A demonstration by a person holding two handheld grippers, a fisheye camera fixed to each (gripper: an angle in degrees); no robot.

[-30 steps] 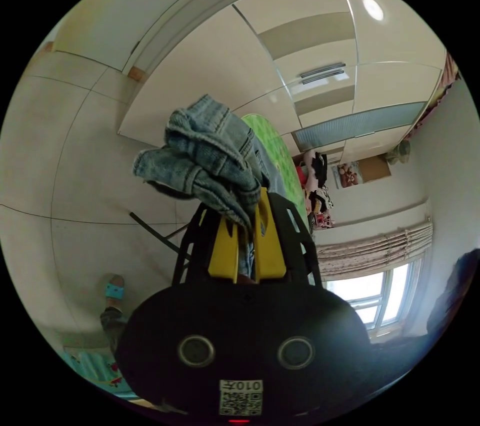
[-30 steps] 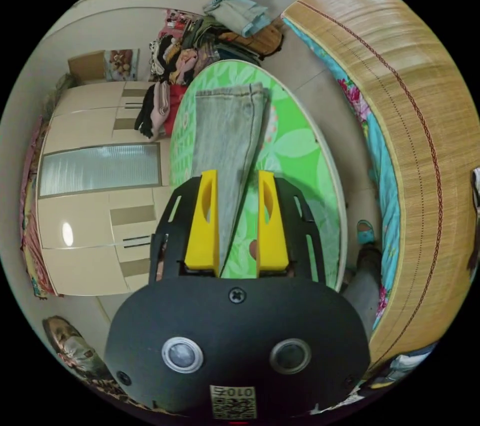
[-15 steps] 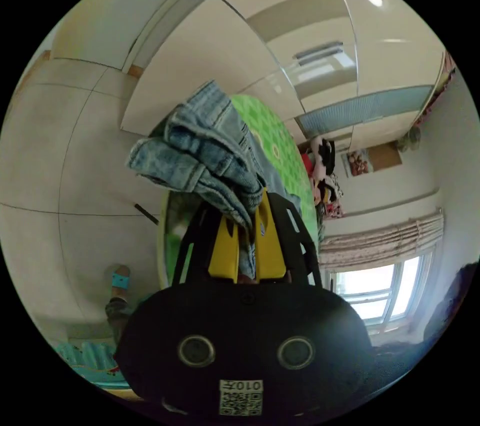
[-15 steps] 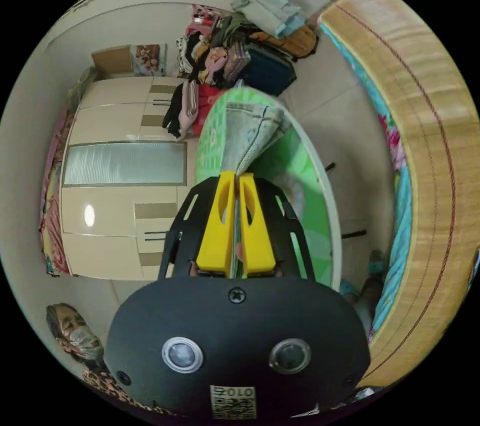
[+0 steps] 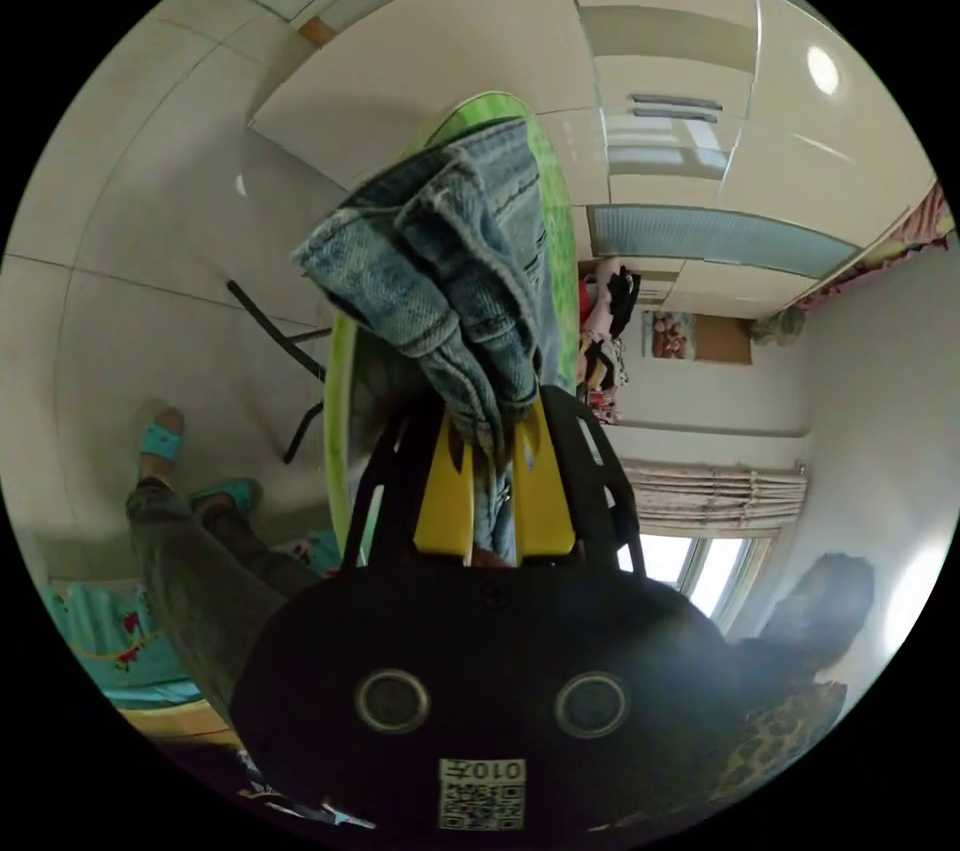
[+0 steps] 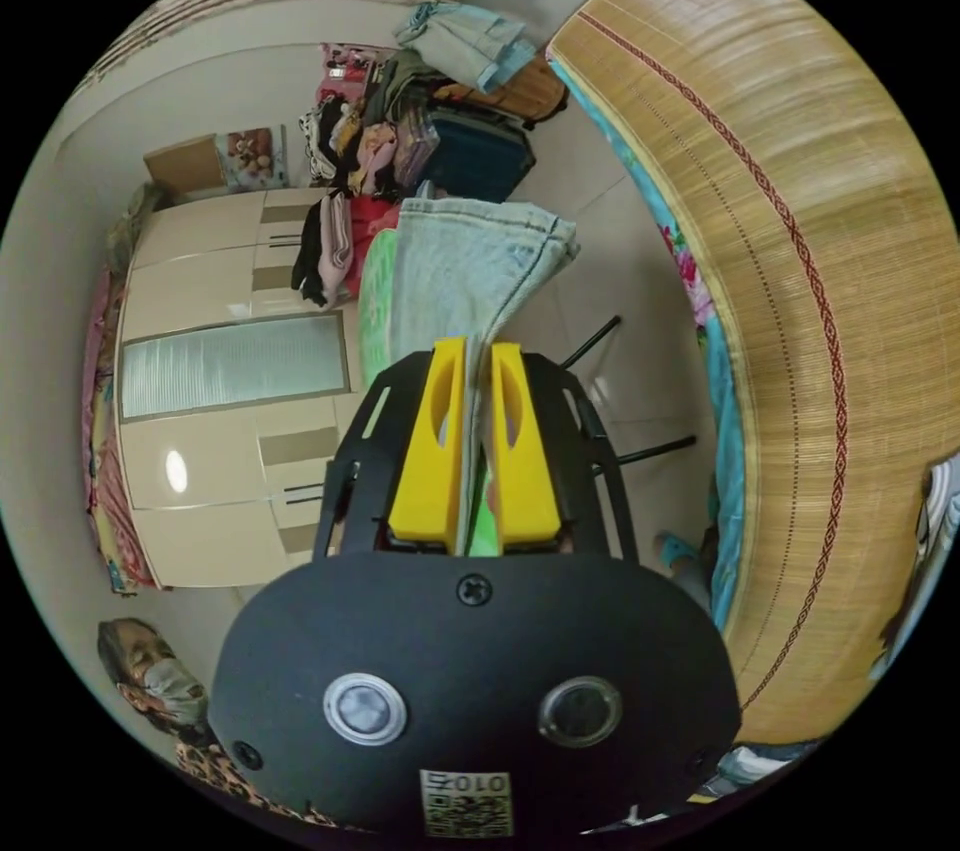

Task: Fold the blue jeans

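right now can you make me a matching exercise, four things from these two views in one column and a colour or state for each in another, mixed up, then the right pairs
Things:
1. blue jeans
2. round table
3. suitcase
4. left gripper

Colour or state:
A. dark blue, standing among piled clothes
B. bright green patterned top
C. shut on bunched denim
D. held up, gripped at both ends

Pairs: 1-D, 2-B, 3-A, 4-C. The right gripper clamps the paler leg end of the jeans.
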